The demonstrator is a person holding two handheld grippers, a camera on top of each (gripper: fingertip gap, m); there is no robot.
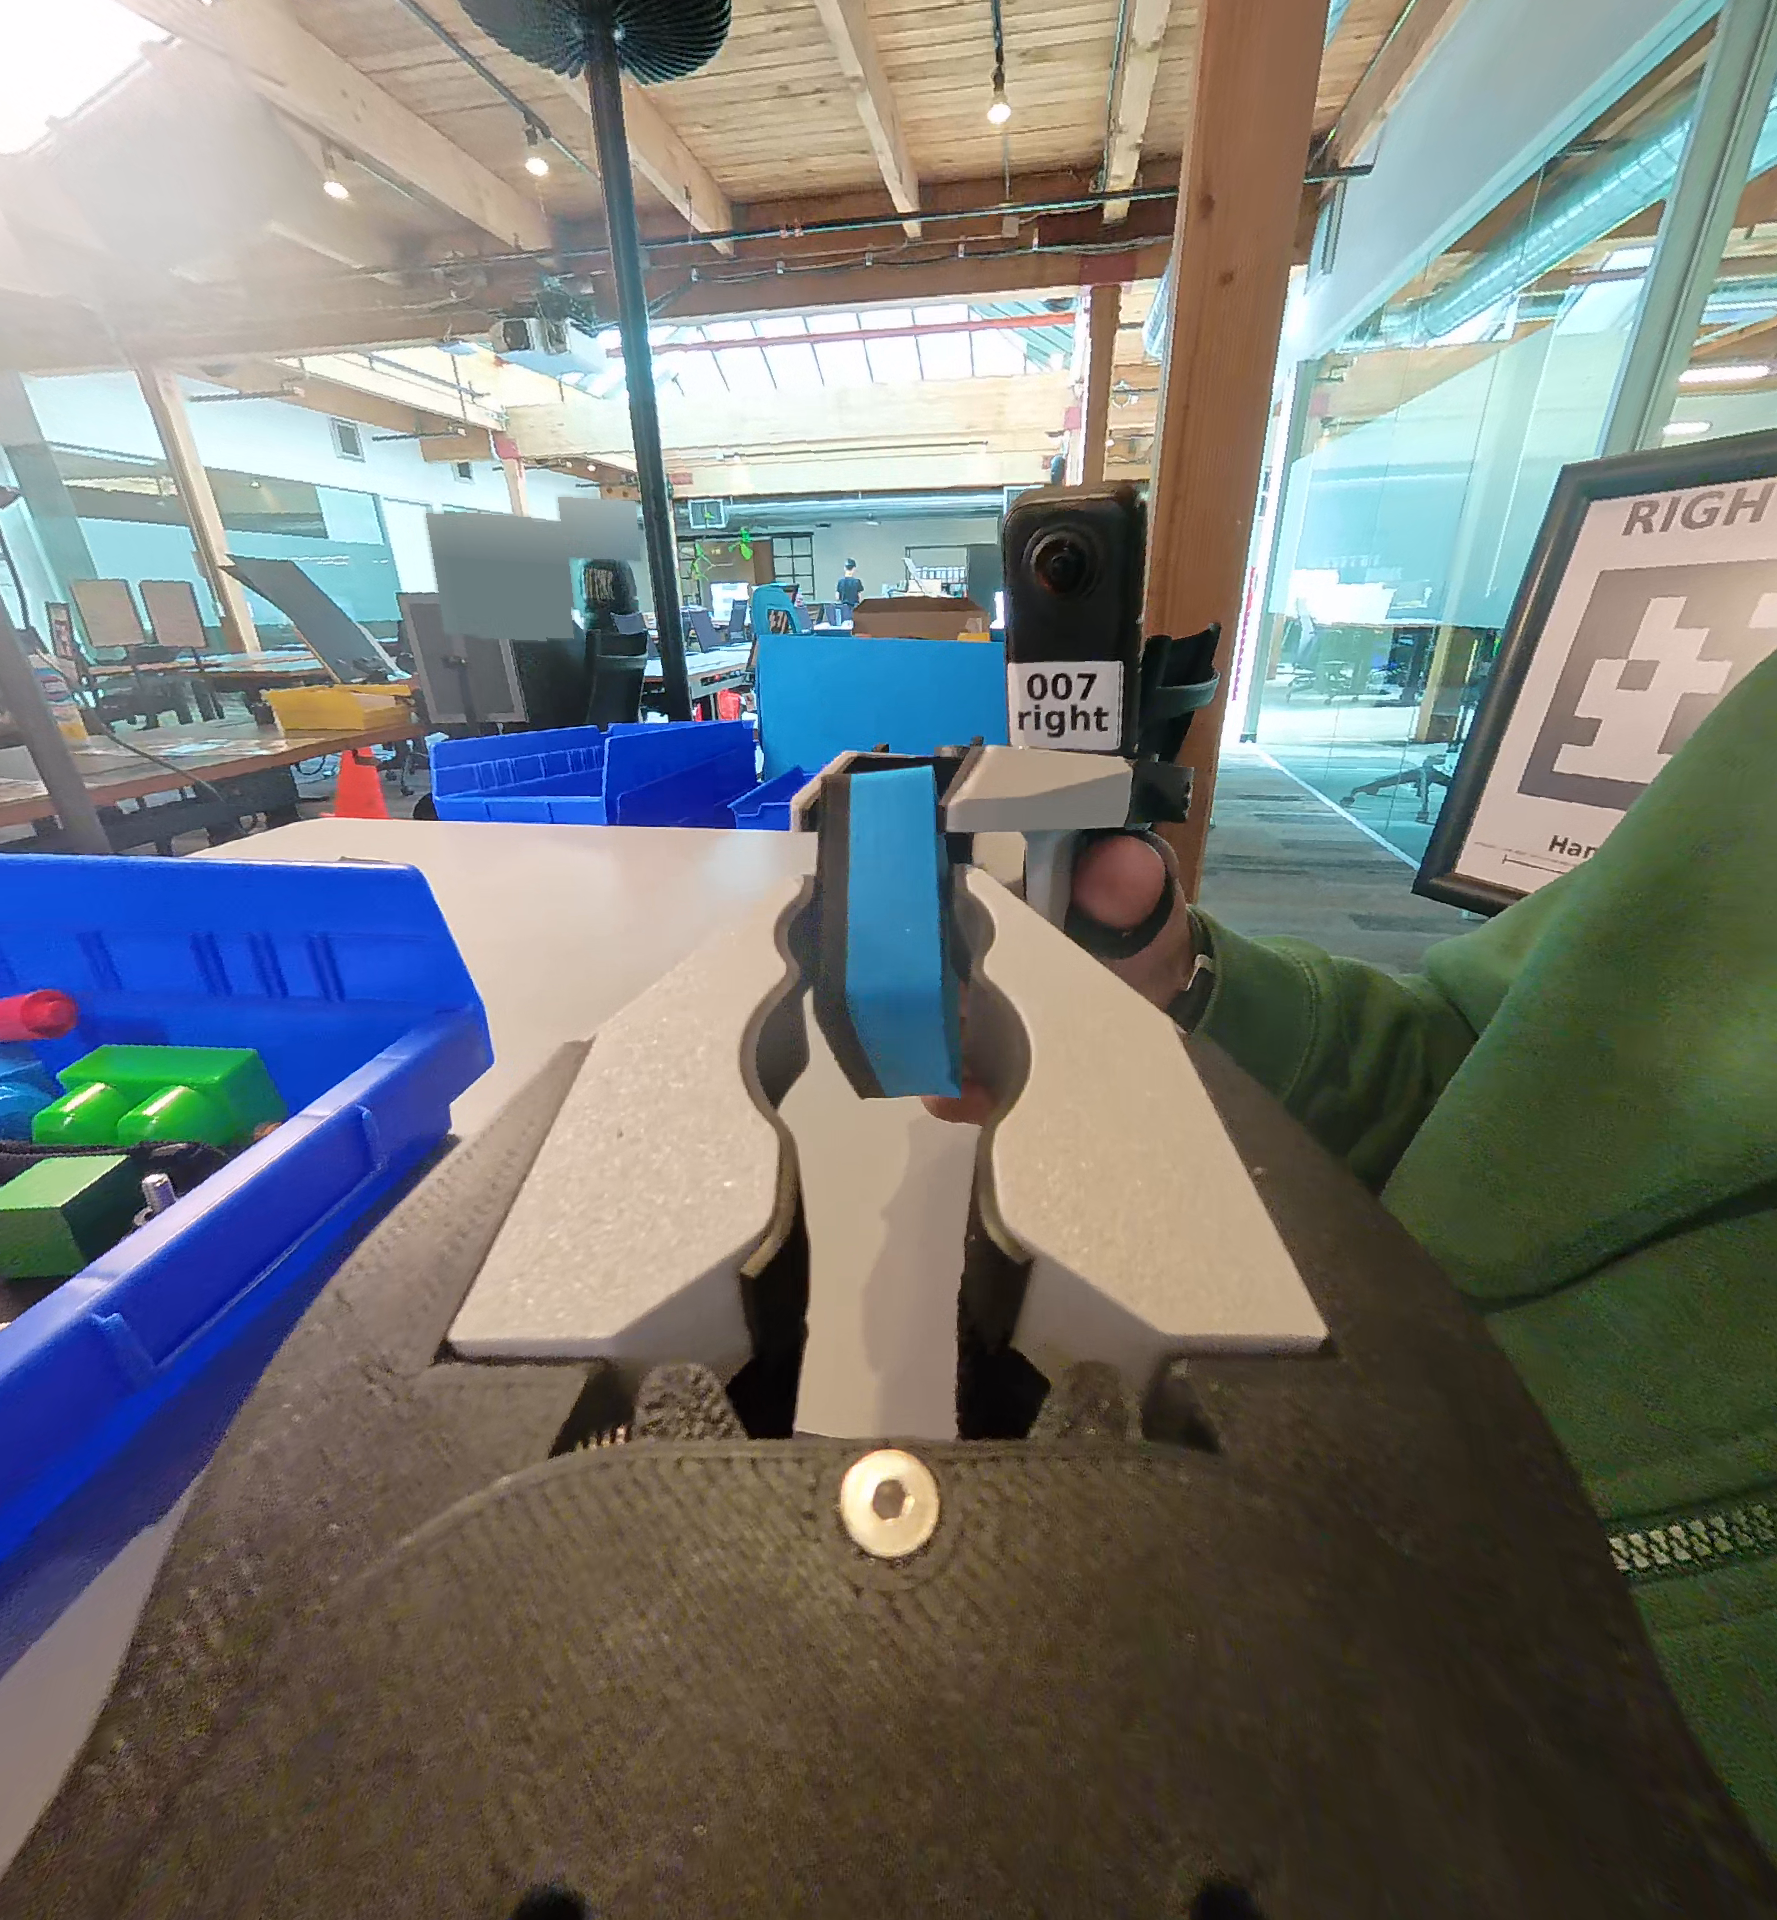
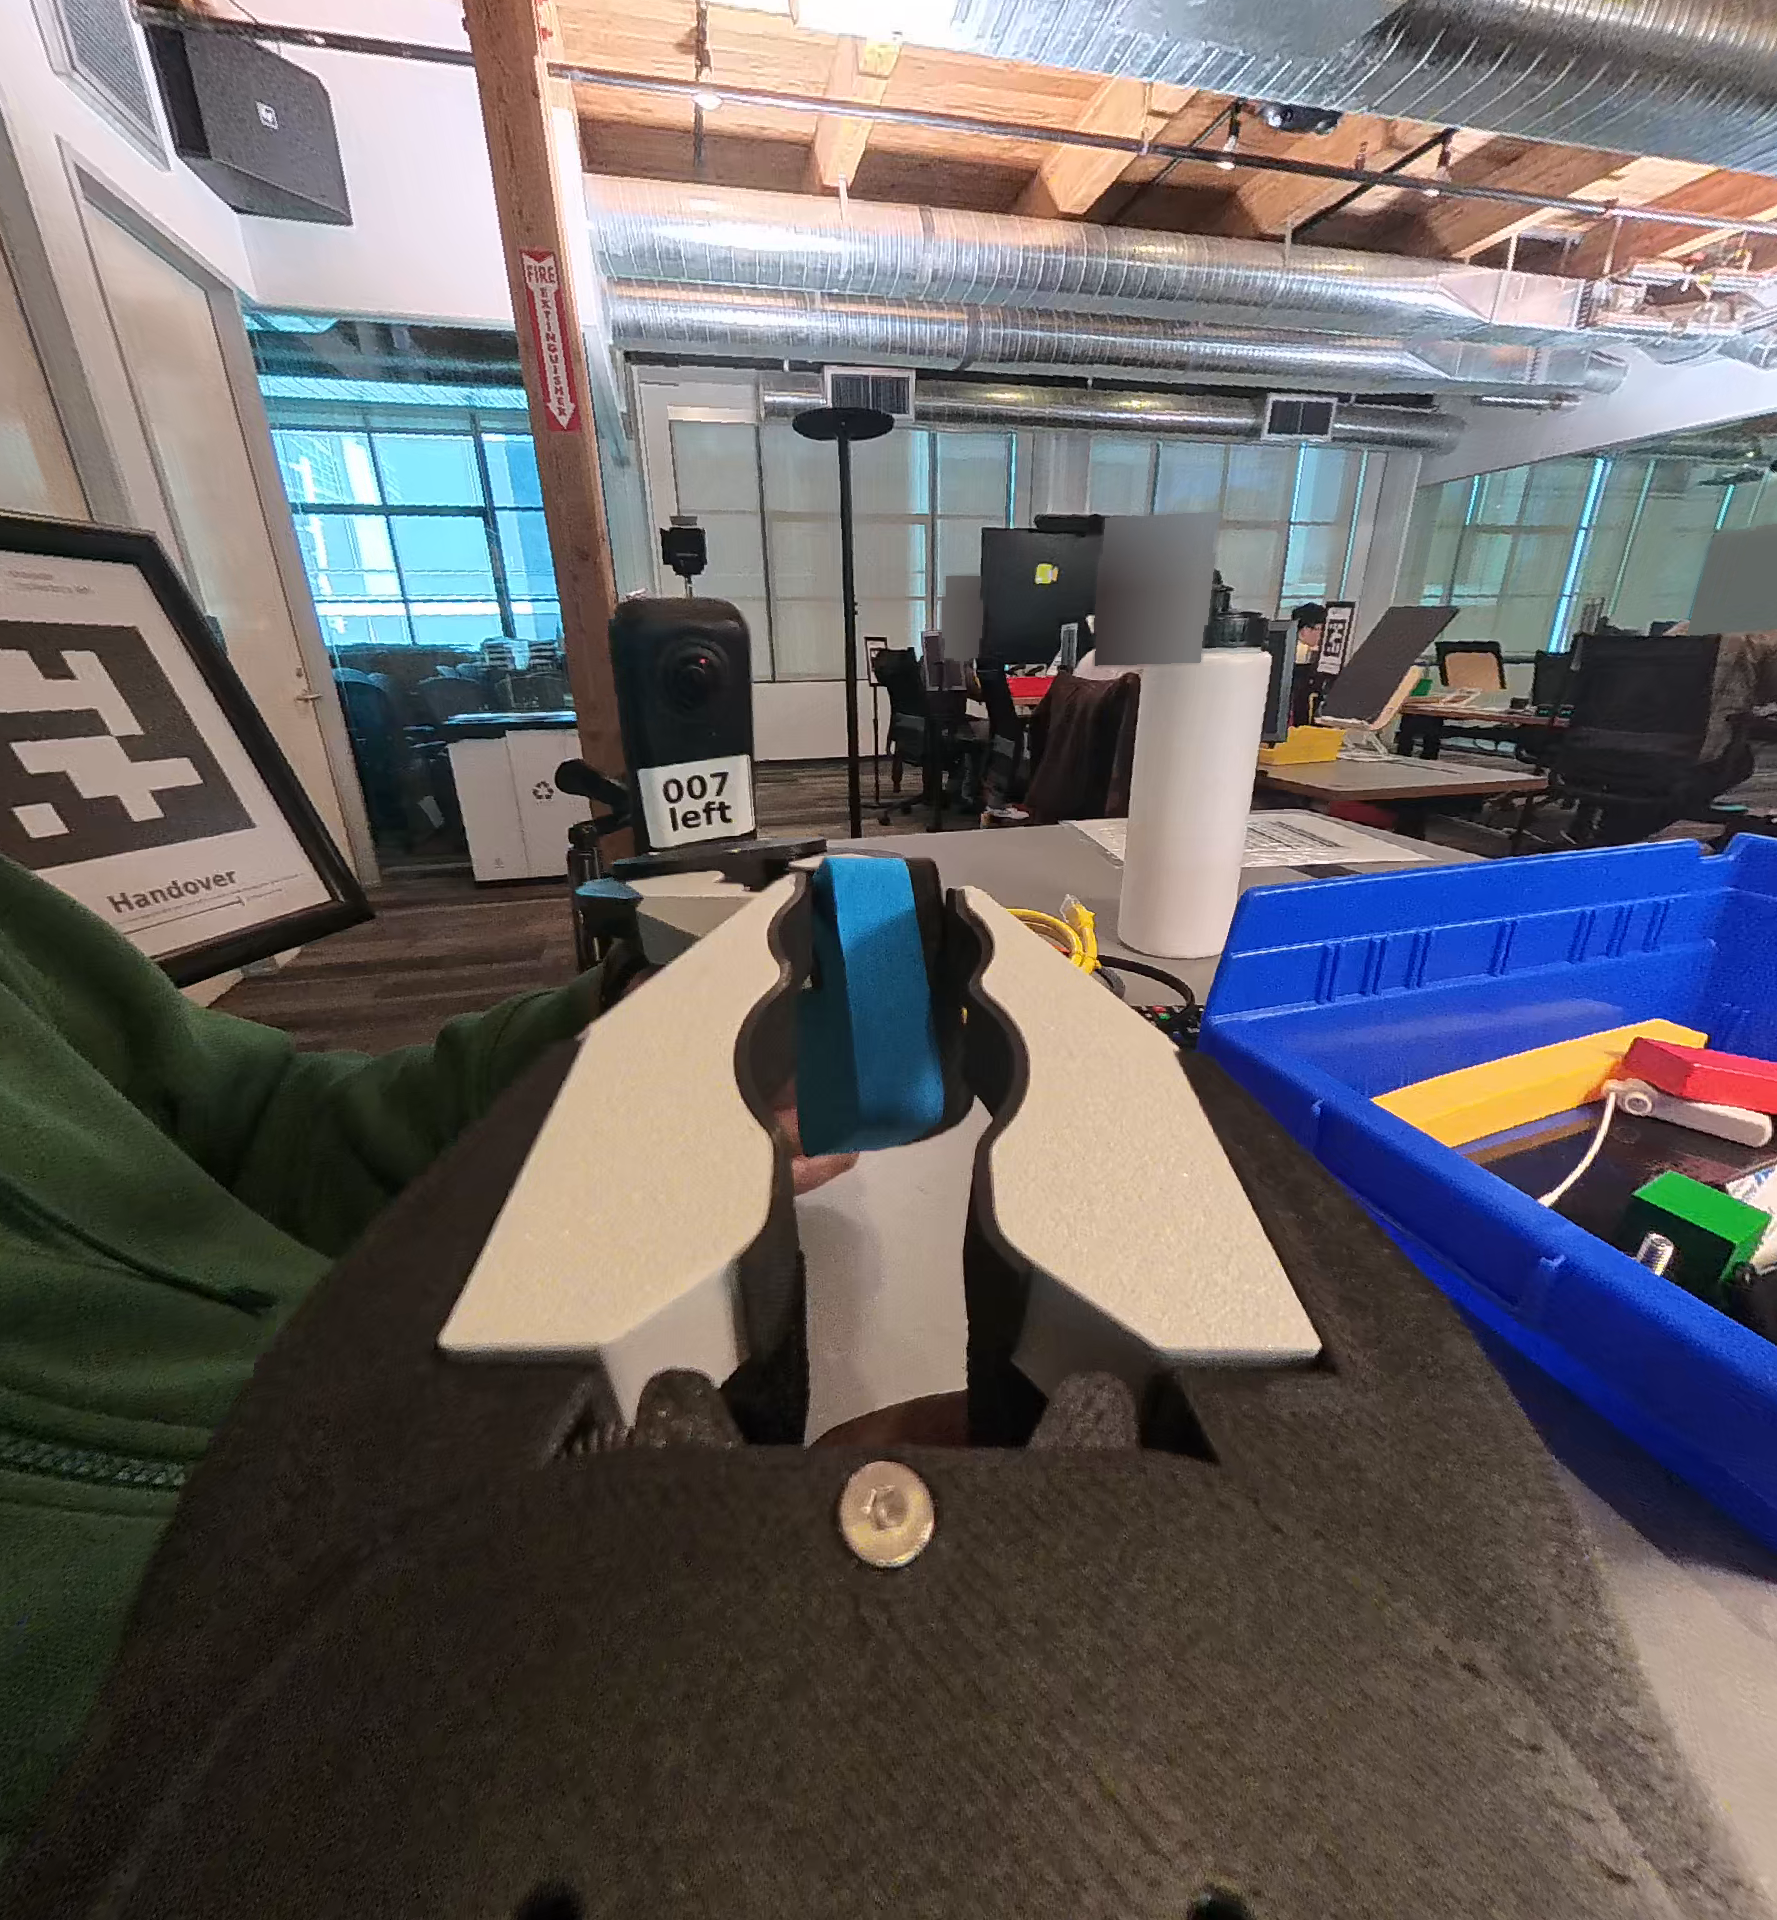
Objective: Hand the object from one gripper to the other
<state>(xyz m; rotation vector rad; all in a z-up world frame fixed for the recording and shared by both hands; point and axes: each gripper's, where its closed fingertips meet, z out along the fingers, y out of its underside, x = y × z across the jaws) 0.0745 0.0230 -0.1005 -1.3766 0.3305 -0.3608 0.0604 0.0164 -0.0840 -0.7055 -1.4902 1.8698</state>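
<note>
A blue foam eraser with a black backing [image 1: 894, 935] is held in the air over the grey table [image 1: 572, 914], between the two grippers, which face each other. My left gripper [image 1: 889, 894] has its grey fingers closed against the eraser's near end. My right gripper [image 1: 915, 795] grips its far, upper end. In the right wrist view the eraser [image 2: 868, 1018] stands between the fingers of my right gripper [image 2: 879, 899], which press its sides. The left gripper's camera [image 2: 692, 707] shows just behind it, but its fingertips are hidden.
A blue bin [image 1: 240, 1226] with green blocks and a marker sits left of the left gripper. The right wrist view also shows a blue bin [image 2: 1466, 894] of assorted parts, and a white cylinder [image 2: 1190, 800] stands on the table. Framed marker boards [image 1: 1694, 665] [image 2: 84, 727] and a green sleeve [image 1: 1590, 1039] are close by. The grippers are tip to tip, or close to it.
</note>
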